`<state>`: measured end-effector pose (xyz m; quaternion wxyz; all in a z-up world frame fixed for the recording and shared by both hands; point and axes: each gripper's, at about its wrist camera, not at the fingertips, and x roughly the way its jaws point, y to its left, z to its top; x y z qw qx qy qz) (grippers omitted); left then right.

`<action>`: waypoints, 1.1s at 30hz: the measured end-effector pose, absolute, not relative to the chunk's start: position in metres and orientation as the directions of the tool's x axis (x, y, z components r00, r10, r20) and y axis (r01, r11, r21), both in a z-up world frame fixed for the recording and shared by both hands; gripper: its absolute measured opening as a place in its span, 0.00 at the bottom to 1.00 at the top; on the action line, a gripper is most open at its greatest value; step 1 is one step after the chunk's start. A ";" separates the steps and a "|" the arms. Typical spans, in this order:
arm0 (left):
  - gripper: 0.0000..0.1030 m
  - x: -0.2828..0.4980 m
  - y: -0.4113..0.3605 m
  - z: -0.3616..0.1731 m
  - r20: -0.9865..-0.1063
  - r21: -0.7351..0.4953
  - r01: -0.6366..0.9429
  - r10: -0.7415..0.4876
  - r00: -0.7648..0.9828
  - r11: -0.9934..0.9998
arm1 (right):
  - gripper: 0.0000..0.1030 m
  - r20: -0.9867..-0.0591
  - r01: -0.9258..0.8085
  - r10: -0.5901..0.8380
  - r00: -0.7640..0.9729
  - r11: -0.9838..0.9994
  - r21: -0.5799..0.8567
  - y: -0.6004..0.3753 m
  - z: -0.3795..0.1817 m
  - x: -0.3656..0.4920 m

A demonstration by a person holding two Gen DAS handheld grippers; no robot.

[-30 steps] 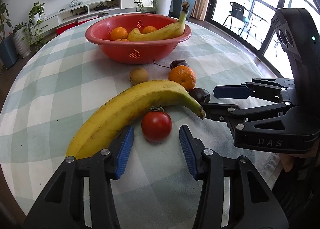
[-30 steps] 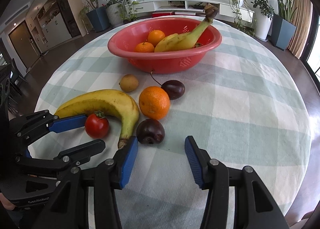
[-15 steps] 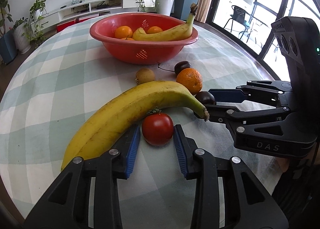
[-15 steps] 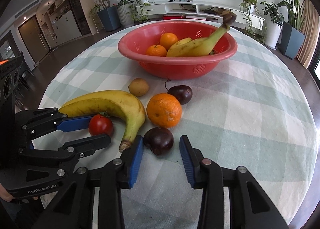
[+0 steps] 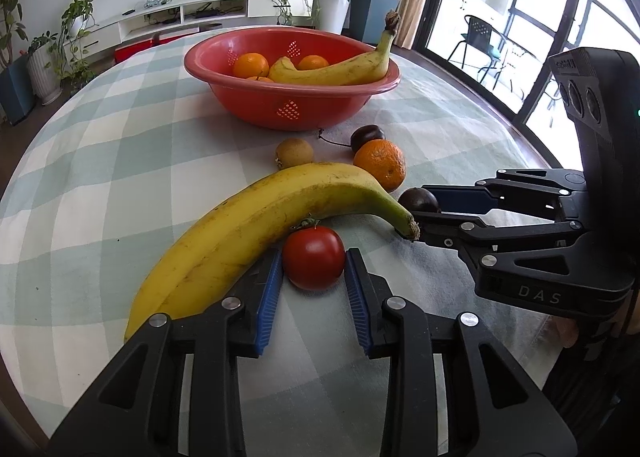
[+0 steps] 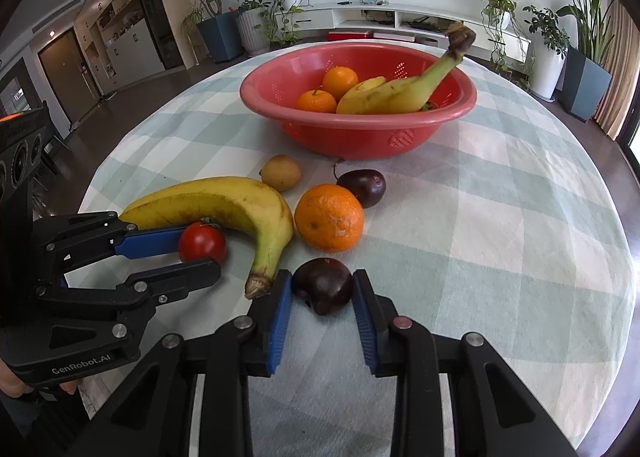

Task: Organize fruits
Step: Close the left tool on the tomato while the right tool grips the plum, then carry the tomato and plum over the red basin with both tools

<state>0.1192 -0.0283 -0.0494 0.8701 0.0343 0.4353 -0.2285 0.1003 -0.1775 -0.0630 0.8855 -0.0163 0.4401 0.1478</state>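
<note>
At a round table under a green-and-white checked cloth [image 6: 500,217], we are mid-pickup with both claws at once. Our left gripper [image 5: 313,271] is closing its blue pads on a small red tomato [image 5: 313,263], which sits between them with both pads against its sides. The tomato lies tucked in the curve of a large banana [image 5: 260,229], at about 6 o'clock from the fruit's middle. Our right gripper [image 6: 322,291] has drawn narrow around a dark plum [image 6: 324,291], pads touching its flanks, the banana's stem tip just at 9 o'clock of the near pad.

Loose on the cloth beyond them lie an orange [image 6: 329,217], a second dark plum [image 6: 362,187] with a stalk, and a small brownish fruit [image 6: 281,172]. The red bowl [image 6: 360,133], at 12 o'clock from both claws, already holds oranges and a banana.

We judge the step in hand to be gripping, with neither fruit yet off the cloth. The next move looks to call for a straight lift clear of the banana, so it is not dragged along, then a carry toward 12 o'clock and a gentle release over the bowl; both fruits are soft and round and could slip or bruise.
</note>
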 end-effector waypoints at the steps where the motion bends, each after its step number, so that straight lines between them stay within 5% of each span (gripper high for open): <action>1: 0.29 0.119 -0.028 -0.050 -0.773 -0.139 0.427 -0.368 0.518 0.893 | 0.32 -0.784 -0.272 0.248 0.569 0.957 0.105 -0.179 -0.063 0.099; 33: 0.29 0.091 0.011 0.009 -0.693 -0.186 0.414 -0.418 0.588 0.891 | 0.32 -0.708 -0.188 0.266 0.654 0.964 0.189 -0.221 -0.009 0.053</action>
